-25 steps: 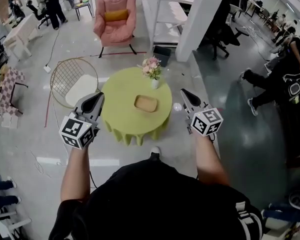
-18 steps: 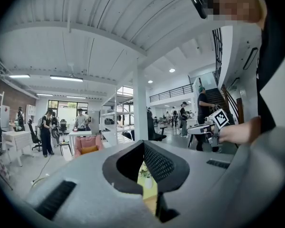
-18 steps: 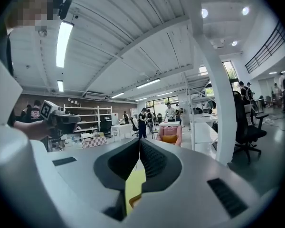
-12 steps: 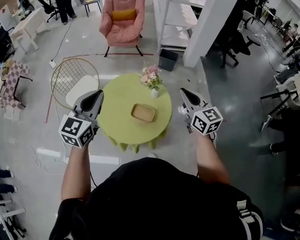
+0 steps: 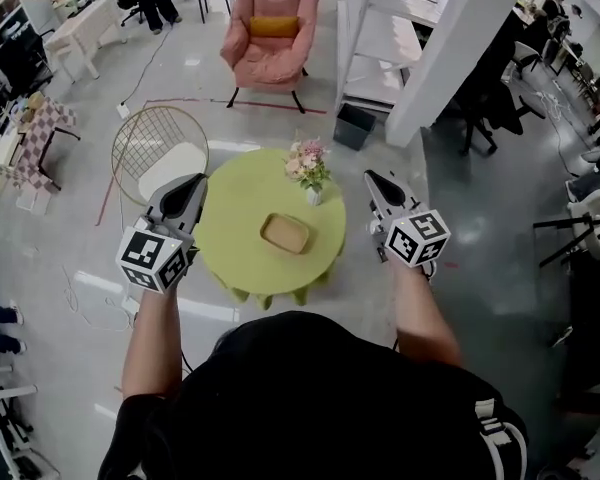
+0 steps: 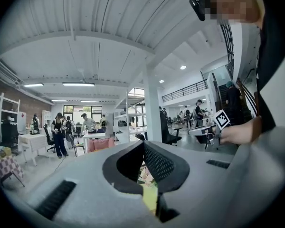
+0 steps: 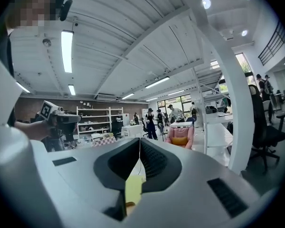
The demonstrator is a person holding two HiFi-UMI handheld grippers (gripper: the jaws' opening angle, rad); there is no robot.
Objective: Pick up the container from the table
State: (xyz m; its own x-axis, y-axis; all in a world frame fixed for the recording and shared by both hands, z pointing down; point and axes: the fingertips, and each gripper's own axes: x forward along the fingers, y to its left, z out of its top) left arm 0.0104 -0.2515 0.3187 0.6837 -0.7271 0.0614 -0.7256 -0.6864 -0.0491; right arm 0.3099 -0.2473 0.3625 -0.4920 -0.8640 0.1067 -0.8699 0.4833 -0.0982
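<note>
Your container (image 5: pixel 286 233), a shallow tan tray, lies flat on the round green bench (image 5: pixel 235 208), a little right of its middle and on the near side of the vase of pink flowers (image 5: pixel 309 166), close to the vase but not touching it. Nothing rests in the tray that the head view lets you see.

It sits between your two grippers in the head view, well apart from both. Your left gripper (image 5: pixel 192 184) hangs over the bench's left edge, your right gripper (image 5: pixel 374 178) just off its right edge. Neither one touches the tray.

In the left gripper view the left jaws are pressed together at their tips, pinching nothing. Flowers and a strip of green bench show through the slot behind the tips. In the right gripper view the right jaws are likewise pressed together and empty.

Far left of the bench stands a wire chair (image 5: pixel 160 156), beyond it a pink armchair (image 5: pixel 270 38), and to the far right a white column (image 5: pixel 450 53).
</note>
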